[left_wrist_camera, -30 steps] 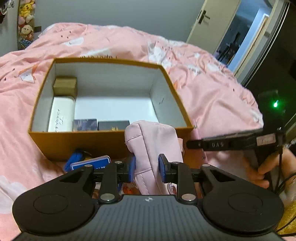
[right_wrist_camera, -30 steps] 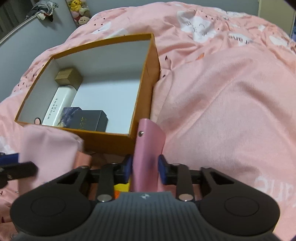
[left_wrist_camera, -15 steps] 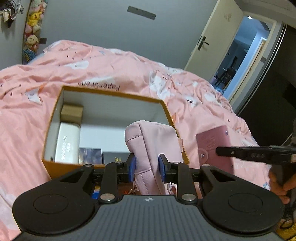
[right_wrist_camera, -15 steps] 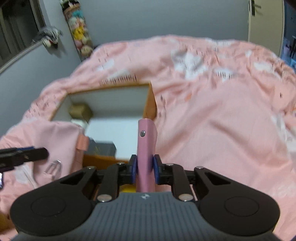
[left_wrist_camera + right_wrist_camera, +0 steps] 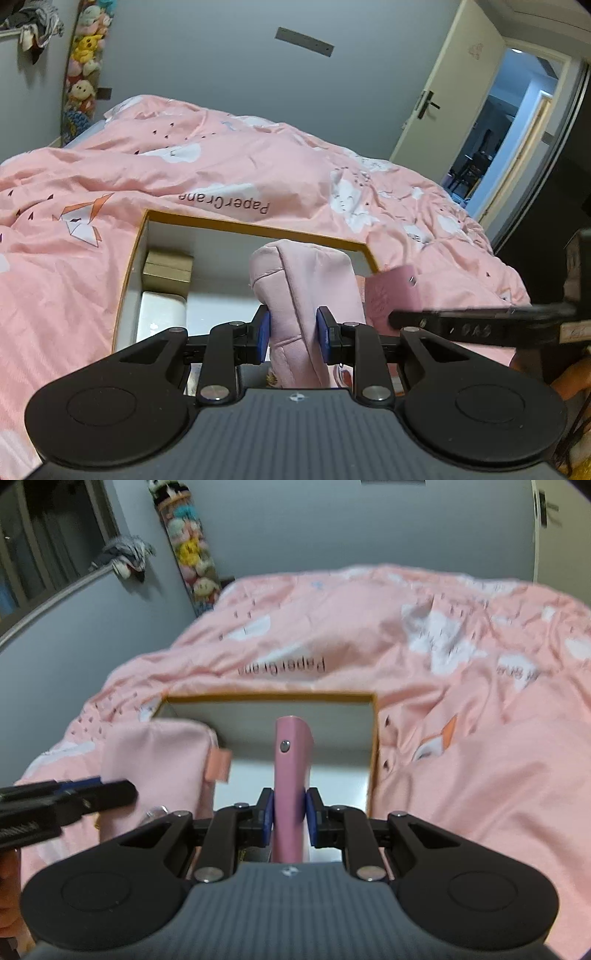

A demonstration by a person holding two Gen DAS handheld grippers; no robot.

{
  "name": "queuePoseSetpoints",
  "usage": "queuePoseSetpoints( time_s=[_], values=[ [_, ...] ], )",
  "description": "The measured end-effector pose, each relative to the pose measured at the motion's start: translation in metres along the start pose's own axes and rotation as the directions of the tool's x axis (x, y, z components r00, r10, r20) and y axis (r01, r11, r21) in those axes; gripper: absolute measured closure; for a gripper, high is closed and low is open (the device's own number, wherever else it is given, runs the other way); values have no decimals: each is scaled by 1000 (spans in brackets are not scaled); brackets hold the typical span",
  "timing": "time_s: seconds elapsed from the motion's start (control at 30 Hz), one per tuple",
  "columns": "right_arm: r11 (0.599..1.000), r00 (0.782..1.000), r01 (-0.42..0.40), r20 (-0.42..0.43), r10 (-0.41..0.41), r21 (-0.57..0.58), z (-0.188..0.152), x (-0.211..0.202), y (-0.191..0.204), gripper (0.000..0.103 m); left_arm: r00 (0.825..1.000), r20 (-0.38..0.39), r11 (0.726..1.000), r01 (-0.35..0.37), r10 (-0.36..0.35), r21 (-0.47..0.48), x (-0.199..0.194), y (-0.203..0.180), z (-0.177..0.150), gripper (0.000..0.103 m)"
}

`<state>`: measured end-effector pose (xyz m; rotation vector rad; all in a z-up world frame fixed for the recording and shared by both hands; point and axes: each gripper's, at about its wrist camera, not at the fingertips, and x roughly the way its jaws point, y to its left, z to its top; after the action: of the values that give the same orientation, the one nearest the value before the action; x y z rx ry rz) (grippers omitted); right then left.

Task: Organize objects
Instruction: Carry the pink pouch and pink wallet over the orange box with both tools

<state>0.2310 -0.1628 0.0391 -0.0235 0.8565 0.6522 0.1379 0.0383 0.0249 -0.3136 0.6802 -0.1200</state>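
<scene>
My left gripper [image 5: 292, 330] is shut on a soft pink fabric pouch [image 5: 306, 295] and holds it over the open orange cardboard box [image 5: 258, 229] on the bed. My right gripper [image 5: 289, 812] is shut on a pink wallet [image 5: 291, 771] with a snap button, upright over the same box [image 5: 373, 746]. The pouch also shows at the left of the right wrist view [image 5: 155, 768]; the wallet shows in the left wrist view [image 5: 391, 295]. Inside the box lie a small gold box [image 5: 168, 271] and a white case [image 5: 160, 321].
The box rests on a pink quilt [image 5: 221, 177] printed with white clouds. A grey wall, hanging plush toys [image 5: 79, 66] and an open door [image 5: 443, 110] lie beyond the bed. A window ledge with cloth [image 5: 125, 555] is at the left.
Both grippers have risen and moved forward over the box with their loads. The views tilted up, so the wall and door show now.
</scene>
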Motion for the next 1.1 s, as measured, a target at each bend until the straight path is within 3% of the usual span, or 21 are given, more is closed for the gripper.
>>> queuePoseSetpoints(
  time_s=[0.2,0.3,0.57,0.77,0.97,1.1],
  values=[
    [999,993,9,-120,-3,47,-4,45,-3,84,999,-25,999,-26,26,-21,18,16,-1,73],
    [998,983,23,-183,-12,55,-8,62,-5,84,1000,-26,999,8,-9,-44,22,23,-3,73],
    [991,956,-19,-288,57,133,-14,92,-12,84,999,-43,997,21,-24,-76,34,34,-4,73],
    [998,942,11,-337,9,57,-17,105,-3,83,997,-72,997,13,-18,-72,43,38,-7,73],
    [992,931,52,-354,-89,-114,-14,101,9,82,997,-78,997,8,-14,-71,44,44,-4,73],
    [982,927,50,-356,-114,-183,-9,96,12,81,997,-71,998,25,-29,-55,44,42,-1,73]
  ],
)
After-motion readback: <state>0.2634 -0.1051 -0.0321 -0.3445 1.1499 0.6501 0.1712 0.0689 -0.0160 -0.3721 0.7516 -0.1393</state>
